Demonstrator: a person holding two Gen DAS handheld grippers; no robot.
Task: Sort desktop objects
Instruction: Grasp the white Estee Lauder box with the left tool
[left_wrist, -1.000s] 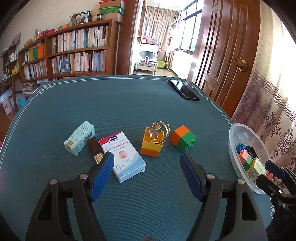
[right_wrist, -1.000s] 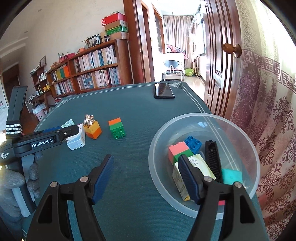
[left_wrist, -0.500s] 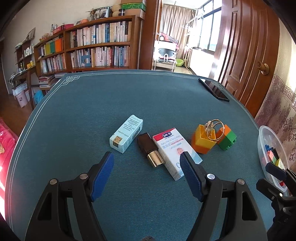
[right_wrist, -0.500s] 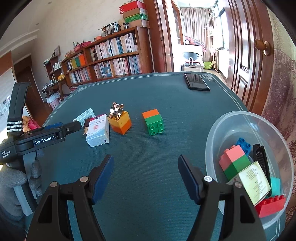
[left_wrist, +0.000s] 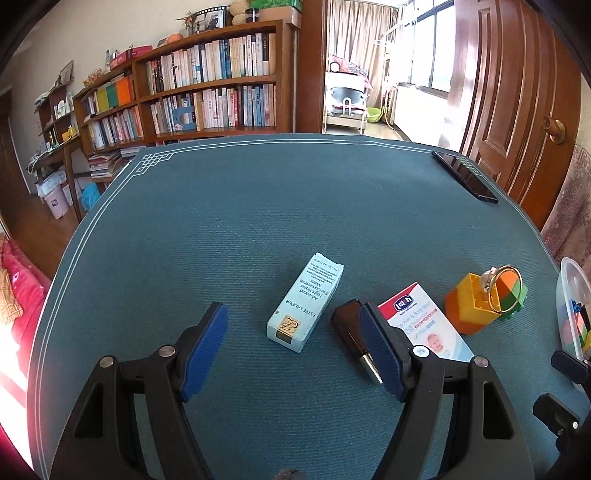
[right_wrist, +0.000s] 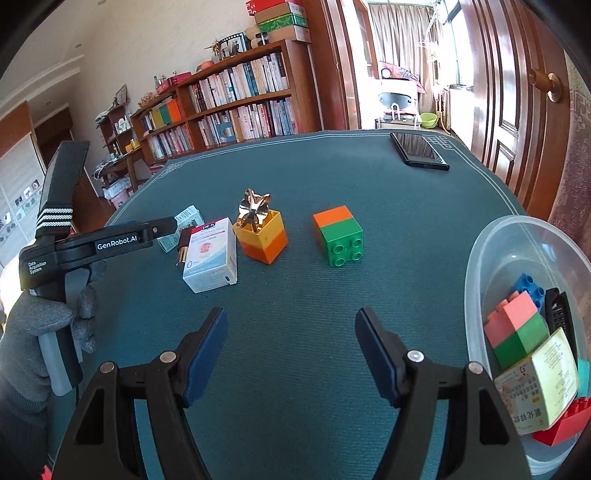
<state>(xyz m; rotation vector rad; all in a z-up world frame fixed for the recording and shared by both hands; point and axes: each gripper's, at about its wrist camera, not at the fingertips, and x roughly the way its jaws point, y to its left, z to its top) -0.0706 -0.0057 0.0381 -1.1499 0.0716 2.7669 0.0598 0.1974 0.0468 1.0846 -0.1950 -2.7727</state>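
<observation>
My left gripper (left_wrist: 293, 347) is open and empty, its fingers either side of a pale blue carton (left_wrist: 306, 300). A dark lipstick (left_wrist: 354, 339) lies just by its right finger, then a white baby-wash box (left_wrist: 424, 326). A yellow-orange block (left_wrist: 469, 308) carries a gold ring toy (left_wrist: 504, 290). My right gripper (right_wrist: 291, 347) is open and empty over bare cloth, short of the orange-green block (right_wrist: 340, 240). The right wrist view also shows the white box (right_wrist: 210, 254), the yellow-orange block (right_wrist: 264, 238) and the left gripper (right_wrist: 118, 240).
A clear plastic bowl (right_wrist: 491, 258) at the right holds several blocks, a comb and a small carton; its rim (left_wrist: 565, 291) shows in the left wrist view. A black phone (right_wrist: 419, 151) lies at the far right of the table. Bookshelves and a wooden door stand behind.
My left gripper has swung left, from the white box and blocks to the pale blue carton. My right gripper has swung left away from over the bowl. Both stayed open.
</observation>
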